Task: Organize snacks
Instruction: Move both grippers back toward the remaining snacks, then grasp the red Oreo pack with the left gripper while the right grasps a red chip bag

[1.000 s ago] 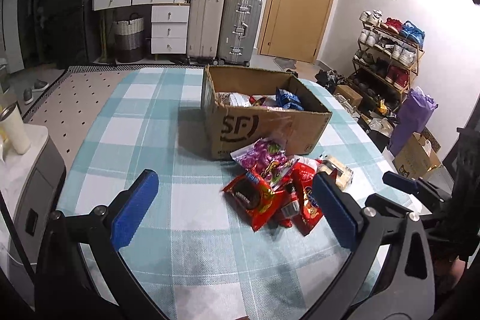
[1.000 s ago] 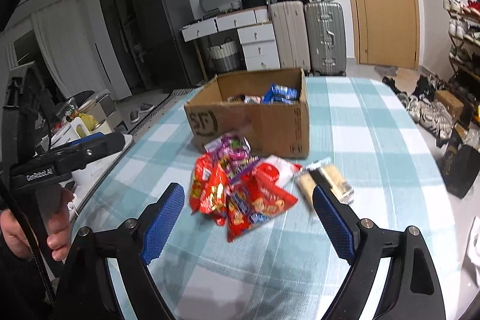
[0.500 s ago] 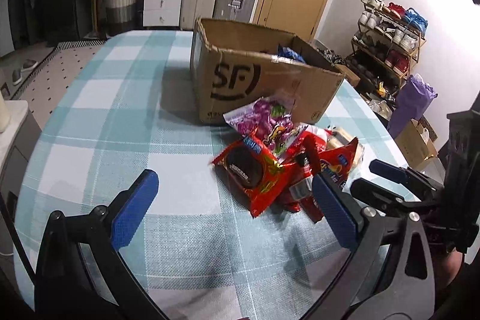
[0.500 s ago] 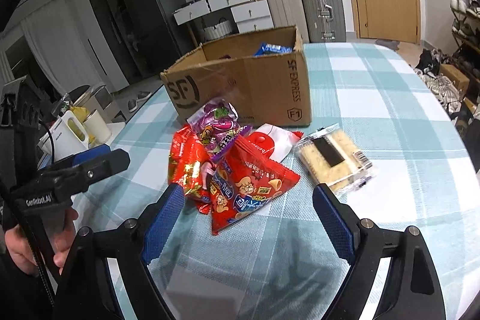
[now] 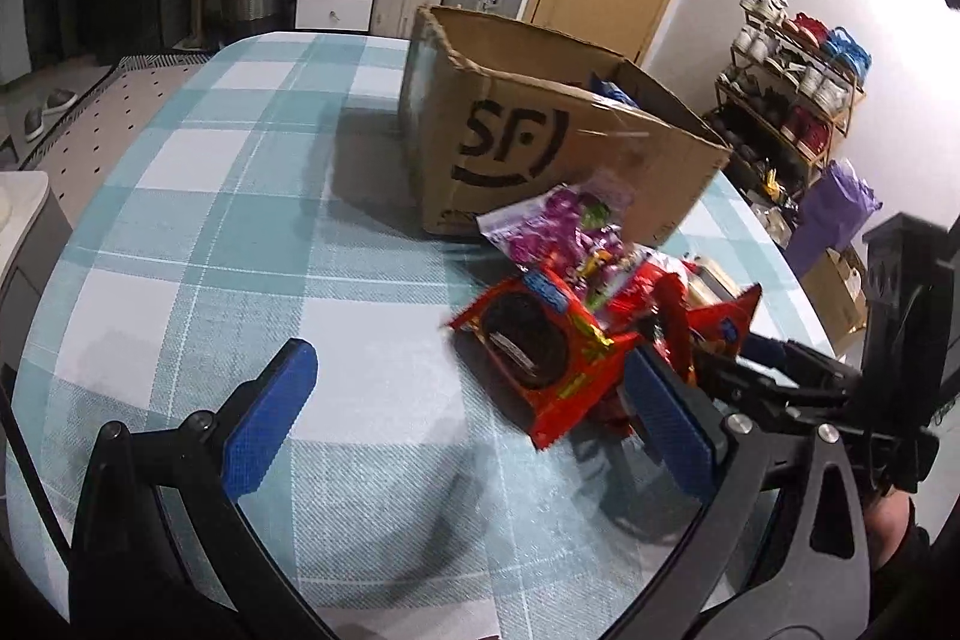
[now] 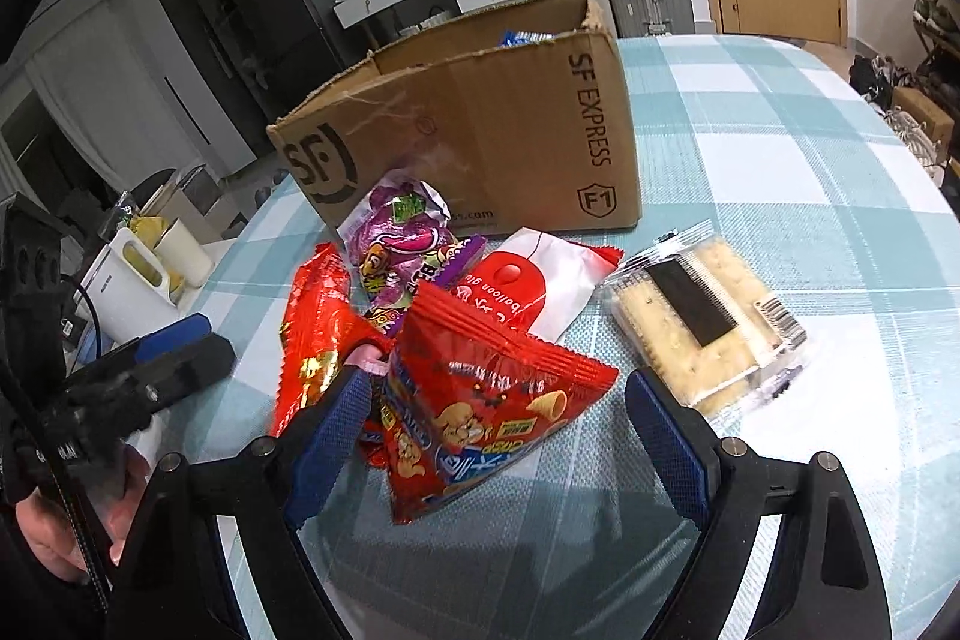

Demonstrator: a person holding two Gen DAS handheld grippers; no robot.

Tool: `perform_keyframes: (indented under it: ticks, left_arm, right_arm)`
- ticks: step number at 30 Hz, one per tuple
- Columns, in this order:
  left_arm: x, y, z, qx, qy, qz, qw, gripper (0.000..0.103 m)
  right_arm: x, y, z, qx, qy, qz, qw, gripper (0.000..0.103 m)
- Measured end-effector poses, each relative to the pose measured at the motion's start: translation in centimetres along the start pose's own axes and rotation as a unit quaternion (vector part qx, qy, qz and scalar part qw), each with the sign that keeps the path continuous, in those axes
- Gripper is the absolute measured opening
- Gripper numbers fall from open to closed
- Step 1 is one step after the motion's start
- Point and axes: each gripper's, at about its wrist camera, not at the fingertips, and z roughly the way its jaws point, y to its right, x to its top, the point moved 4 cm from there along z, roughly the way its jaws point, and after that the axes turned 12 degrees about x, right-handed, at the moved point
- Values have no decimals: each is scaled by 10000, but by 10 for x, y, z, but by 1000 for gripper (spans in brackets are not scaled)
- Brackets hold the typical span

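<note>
Here, both grippers, left gripper (image 5: 474, 418) and right gripper (image 6: 498, 436), gape wide, holding nothing. Lower centre, the right straddles a red chip bag (image 6: 480, 406), likely bound for the SF cardboard box (image 6: 480, 124) above.

My left tool (image 5: 474, 406) is showing two black arms, each ending in a blue ribbed pad (image 5: 267, 415), with silver screws sitting at the joints. My right tool (image 6: 489, 433) is looking the same: black frame, blue textured pads (image 6: 669, 445), round silver screws. On my left tool's black body white lettering is showing, partly cut off, and a thin black cable (image 6: 60, 436) is running past it.
</note>
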Motion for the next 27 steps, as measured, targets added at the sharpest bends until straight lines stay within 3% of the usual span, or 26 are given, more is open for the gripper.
perform_keyframes:
  ticks: [9, 18, 27]
  left_arm:
    - [0, -7, 16, -8, -187, -117, 9998, 102]
    - [-2, -4, 23, -5, -254, -104, 9996, 102]
    - [-7, -7, 17, 104, -265, -77, 9996, 102]
  right_arm:
    - [1, 0, 12, 13, -61, -56, 10000, 88]
    - [-1, -12, 19, 235, -167, -263, 9992, 64]
    - [-2, -13, 16, 358, -88, -195, 9991, 60]
